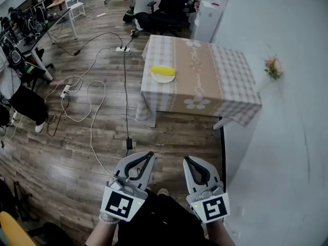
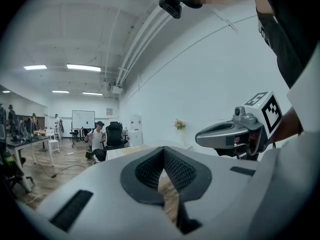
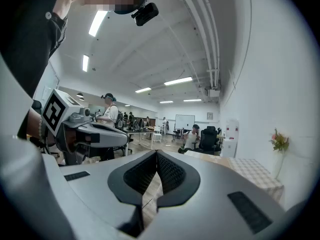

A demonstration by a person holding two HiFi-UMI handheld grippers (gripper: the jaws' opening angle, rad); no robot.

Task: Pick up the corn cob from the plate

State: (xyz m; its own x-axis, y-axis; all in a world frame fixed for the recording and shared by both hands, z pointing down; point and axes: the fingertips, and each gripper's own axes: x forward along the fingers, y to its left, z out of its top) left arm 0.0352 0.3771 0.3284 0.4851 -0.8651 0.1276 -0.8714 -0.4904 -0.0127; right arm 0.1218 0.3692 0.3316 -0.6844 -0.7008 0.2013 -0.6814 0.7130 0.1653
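A yellow corn cob (image 1: 163, 70) lies on a white plate (image 1: 164, 79) near the left edge of a table (image 1: 210, 81) with a checked cloth, far ahead in the head view. My left gripper (image 1: 149, 155) and right gripper (image 1: 187, 159) are held side by side low over the wooden floor, well short of the table. Both point toward it with their jaws together and nothing between them. In the left gripper view the left gripper (image 2: 162, 149) is shut, with the right gripper (image 2: 235, 134) beside it. The right gripper view shows that gripper (image 3: 156, 153) shut too. The cob is not visible in either gripper view.
A power strip (image 1: 122, 49) and long cables trail over the floor left of the table. A white wall runs along the right, with pink flowers (image 1: 272, 67) by it. A person sits on a chair (image 1: 154, 6) beyond the table. Desks (image 1: 31, 32) line the far left.
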